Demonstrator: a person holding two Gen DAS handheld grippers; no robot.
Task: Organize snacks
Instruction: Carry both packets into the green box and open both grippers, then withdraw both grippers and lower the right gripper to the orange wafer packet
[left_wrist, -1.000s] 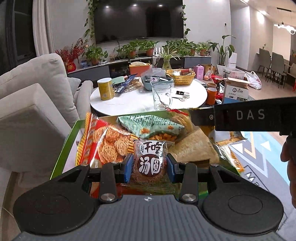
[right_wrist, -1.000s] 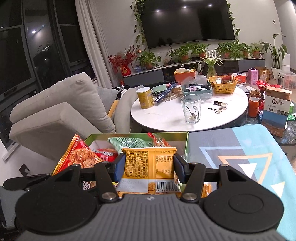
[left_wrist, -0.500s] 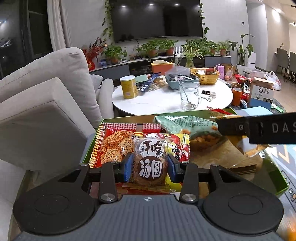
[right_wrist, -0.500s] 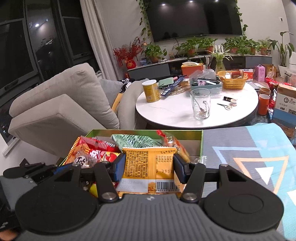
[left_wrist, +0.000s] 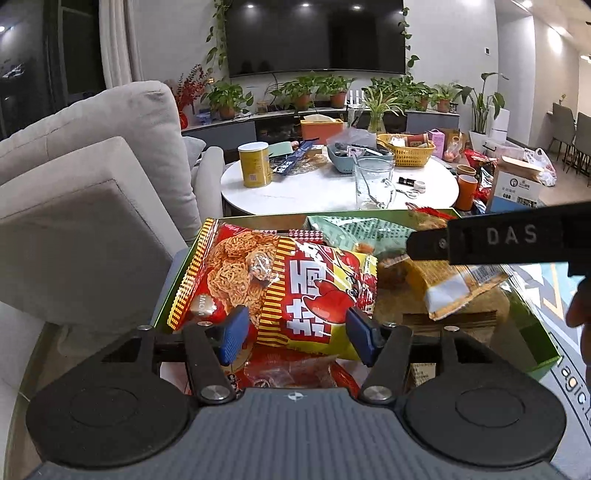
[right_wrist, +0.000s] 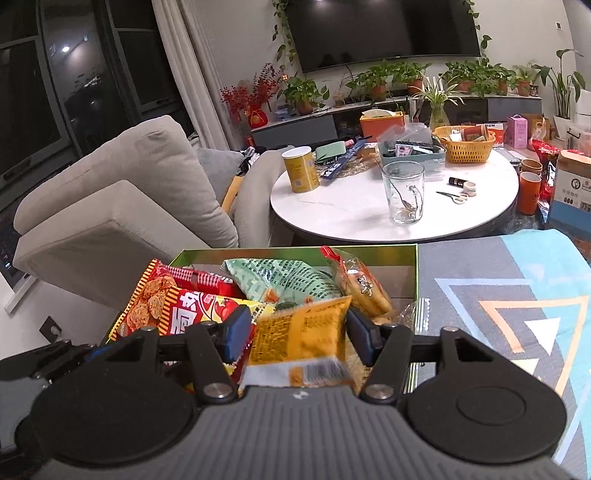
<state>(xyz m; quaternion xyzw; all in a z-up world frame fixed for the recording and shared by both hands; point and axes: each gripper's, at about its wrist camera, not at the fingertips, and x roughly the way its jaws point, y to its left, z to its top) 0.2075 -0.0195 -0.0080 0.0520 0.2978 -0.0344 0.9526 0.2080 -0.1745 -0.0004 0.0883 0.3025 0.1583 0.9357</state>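
Note:
A green box (left_wrist: 535, 332) holds several snack bags: a red noodle-snack bag (left_wrist: 236, 266), a red and yellow bag (left_wrist: 314, 288) and a pale green bag (left_wrist: 354, 229). My left gripper (left_wrist: 297, 338) hovers low over the red and yellow bag. Its jaws are opening and the pads press on nothing. A small reddish packet (left_wrist: 288, 373) lies just below them. My right gripper (right_wrist: 299, 338) is shut on a yellow packet (right_wrist: 299, 332), which hangs tilted and blurred over the box (right_wrist: 295, 251). From the left wrist, that packet (left_wrist: 454, 284) hangs under the right gripper's black finger (left_wrist: 509, 236).
A grey sofa (right_wrist: 129, 206) stands left of the box. Behind it a round white table (right_wrist: 351, 214) carries a glass jar (right_wrist: 402, 195), a yellow can (right_wrist: 299, 168) and baskets. A patterned mat (right_wrist: 517, 295) lies to the right. A person's hand (left_wrist: 578, 302) shows at the right edge.
My left jaws have opened and let go of the small round-cake packet. Both grippers have come in lower over the box. The yellow packet has tilted in the right gripper.

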